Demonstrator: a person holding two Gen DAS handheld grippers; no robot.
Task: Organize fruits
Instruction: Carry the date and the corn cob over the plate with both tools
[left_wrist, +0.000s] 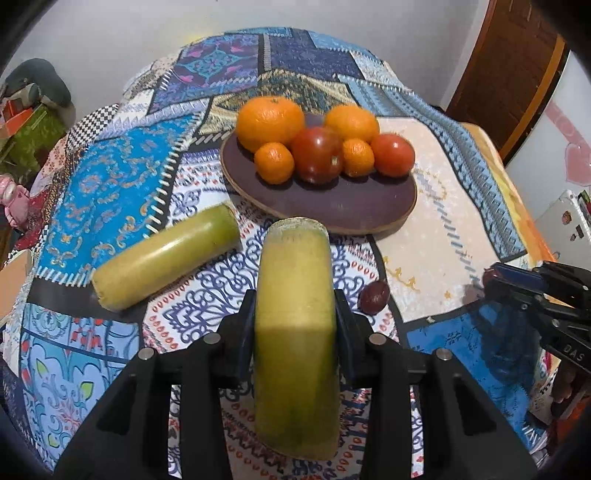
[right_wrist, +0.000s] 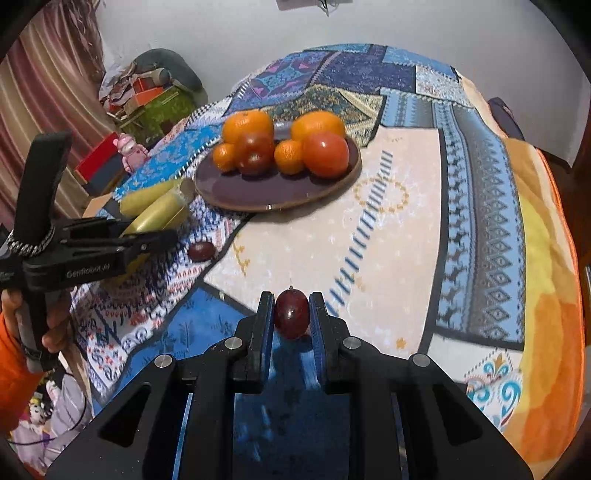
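Observation:
My left gripper (left_wrist: 295, 314) is shut on a yellow-green cylinder piece (left_wrist: 295, 332), held above the cloth and pointing at the dark plate (left_wrist: 332, 210). The plate holds oranges (left_wrist: 269, 122) and tomatoes (left_wrist: 319, 155). A second yellow-green piece (left_wrist: 166, 258) lies on the cloth to the left. A dark red grape (left_wrist: 373, 297) lies on the cloth at right. My right gripper (right_wrist: 291, 314) is shut on another dark red grape (right_wrist: 291, 314) above the cloth. The left gripper also shows in the right wrist view (right_wrist: 147, 240), and the plate (right_wrist: 258, 195) lies beyond it.
A patchwork cloth (right_wrist: 406, 221) covers the table. A pink toy (right_wrist: 131, 151), boxes and clutter (right_wrist: 147, 99) sit off the left edge. A brown door (left_wrist: 517, 66) and a white appliance (left_wrist: 554, 147) stand at the right.

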